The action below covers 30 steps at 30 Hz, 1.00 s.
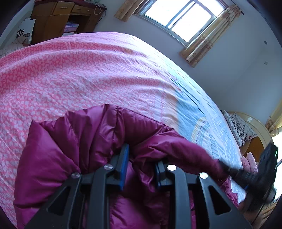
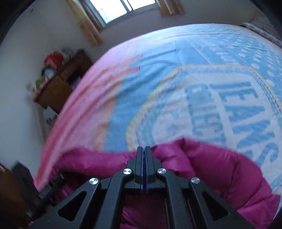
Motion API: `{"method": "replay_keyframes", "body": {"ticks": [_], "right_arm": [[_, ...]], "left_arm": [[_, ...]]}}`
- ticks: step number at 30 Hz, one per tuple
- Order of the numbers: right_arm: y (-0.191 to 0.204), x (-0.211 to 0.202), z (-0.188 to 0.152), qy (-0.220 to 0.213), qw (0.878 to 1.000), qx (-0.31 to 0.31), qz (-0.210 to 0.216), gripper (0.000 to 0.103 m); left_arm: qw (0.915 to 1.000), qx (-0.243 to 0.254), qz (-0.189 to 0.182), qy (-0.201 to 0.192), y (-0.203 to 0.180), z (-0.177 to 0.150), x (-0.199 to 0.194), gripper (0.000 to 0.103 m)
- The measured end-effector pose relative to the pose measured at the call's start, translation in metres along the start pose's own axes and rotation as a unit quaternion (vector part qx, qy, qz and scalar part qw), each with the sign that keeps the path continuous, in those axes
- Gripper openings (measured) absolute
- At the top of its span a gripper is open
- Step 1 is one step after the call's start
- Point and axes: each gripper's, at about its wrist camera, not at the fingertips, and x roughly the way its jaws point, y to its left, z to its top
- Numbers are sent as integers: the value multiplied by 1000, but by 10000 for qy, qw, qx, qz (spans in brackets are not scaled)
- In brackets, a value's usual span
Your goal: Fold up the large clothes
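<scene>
Where it bunches, puffy magenta jacket [image 1: 84, 139].

Item count, bedroom scene

1 magenta puffer jacket [image 1: 84, 141] on 1 bed [image 1: 79, 70]; 2 grippers: left gripper [image 1: 142, 163], right gripper [image 2: 144, 158]; 1 window [image 1: 179, 15] w/ 2 curtains, approx; 1 pillow [image 1: 239, 128]; 1 wooden cabinet [image 1: 58, 17]; 1 pink/blue bedspread [image 2: 176, 79].

Bright curtained window [image 1: 178, 17], white walls, wooden cabinet [image 1: 58, 19], bed [image 1: 88, 70].
</scene>
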Motion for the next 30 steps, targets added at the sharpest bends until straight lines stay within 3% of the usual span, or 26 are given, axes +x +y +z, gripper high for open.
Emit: {"method": "replay_keyframes", "body": {"ticks": [2, 4, 9, 11, 14, 16, 20, 24, 25, 27, 30], "right_arm": [[-9, 9, -26, 134, 9999, -93, 35, 1], [-20, 7, -40, -208, 9991, -12, 357, 1], [-38, 12, -47, -344, 9946, 396, 900, 0], [-39, 13, -46, -351, 9938, 426, 968, 0], [-40, 14, -45, -371, 9934, 432, 994, 0], [-39, 13, -46, -382, 9935, 420, 984, 0], [-37, 14, -44, -399, 9938, 402, 953, 0], [-36, 10, -47, -408, 9941, 382, 928, 0], [-36, 10, -47, -411, 9941, 383, 931, 0], [-35, 11, -47, -415, 9940, 389, 937, 0], [-35, 11, -46, -419, 9940, 387, 933, 0]], "left_arm": [[10000, 30, 34, 2, -1, 0, 0, 29], [10000, 40, 55, 5, -3, 0, 1, 30], [9997, 97, 95, 184, -10, 10, -5, 37], [9969, 499, 612, 25, -25, 13, -20, 61], [9847, 1108, 1323, -233, -50, 13, -40, 87], [9709, 1648, 1711, -293, -68, 11, -48, 92], [9475, 2039, 2443, 308, -75, 12, -39, 102], [9283, 2606, 2504, 879, -68, 6, -25, 102], [9272, 2659, 2432, 1025, -64, 4, -26, 102], [9324, 2671, 2079, 1270, -57, 2, -34, 102], [9380, 2679, 1768, 1306, -56, 2, -49, 102]]}}
